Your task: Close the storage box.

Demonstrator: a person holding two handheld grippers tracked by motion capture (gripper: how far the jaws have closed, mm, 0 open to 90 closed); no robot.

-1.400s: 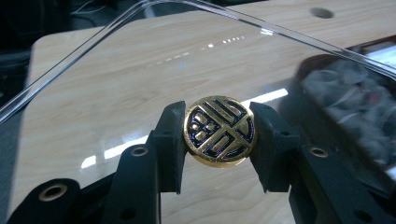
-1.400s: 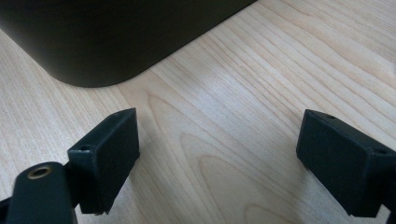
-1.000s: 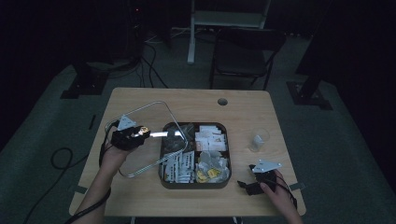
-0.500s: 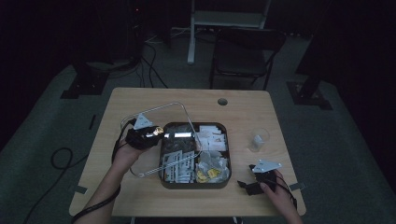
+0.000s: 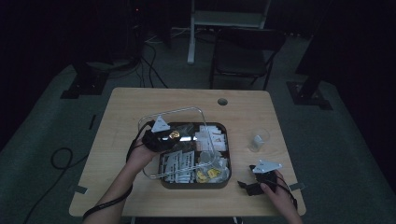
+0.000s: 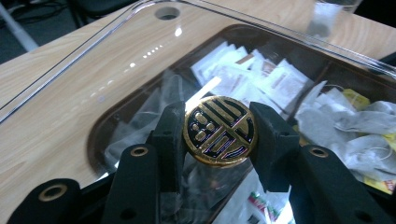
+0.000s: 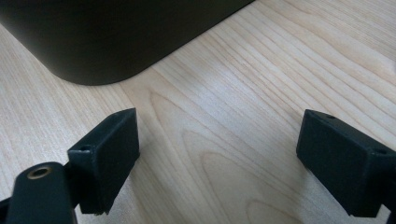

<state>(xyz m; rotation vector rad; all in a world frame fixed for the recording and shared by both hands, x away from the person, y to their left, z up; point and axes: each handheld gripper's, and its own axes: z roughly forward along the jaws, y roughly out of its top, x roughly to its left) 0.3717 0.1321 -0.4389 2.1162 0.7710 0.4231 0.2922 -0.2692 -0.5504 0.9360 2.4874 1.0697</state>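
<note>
Lid [image 6: 116, 70] knob [image 6: 219, 130] clamped by left hand-held gripper [image 6: 217, 135]; over tray [image 5: 163, 179]

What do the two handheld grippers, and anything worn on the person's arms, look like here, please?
Both are black. The left gripper has blocky black jaws on arms with brass-ringed holes; the right gripper has the same square pads. In the high view, each carries a grey three-cornered plate and trails a black cable. The forearms are bare, without sleeves.

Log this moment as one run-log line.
left hand-held gripper: shut on lid knob | clear lid: partly over tray | right hand-held gripper: open, on table
</note>
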